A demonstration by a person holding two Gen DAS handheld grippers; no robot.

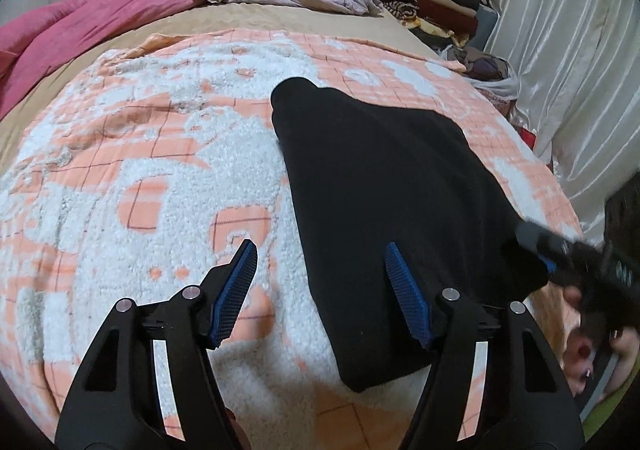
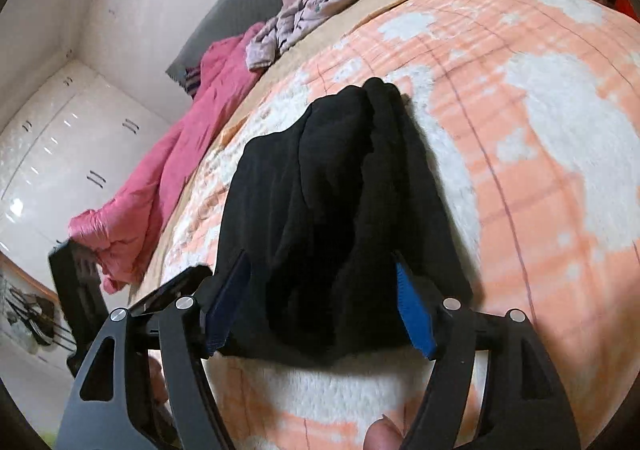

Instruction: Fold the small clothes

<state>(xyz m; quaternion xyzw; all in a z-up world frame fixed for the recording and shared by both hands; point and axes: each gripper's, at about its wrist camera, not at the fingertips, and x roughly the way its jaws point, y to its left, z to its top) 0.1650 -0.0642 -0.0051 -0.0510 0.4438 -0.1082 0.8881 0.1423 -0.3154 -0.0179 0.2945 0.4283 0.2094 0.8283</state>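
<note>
A black garment (image 1: 384,189) is lying folded lengthwise on the peach-and-white blanket (image 1: 140,177), its narrow end pointing toward the far edge.

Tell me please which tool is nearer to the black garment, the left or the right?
The right. The right tool is open with its fingers on either side of the black garment at its near edge. The left tool, also open, is over the garment's left edge, one finger off it.
</note>
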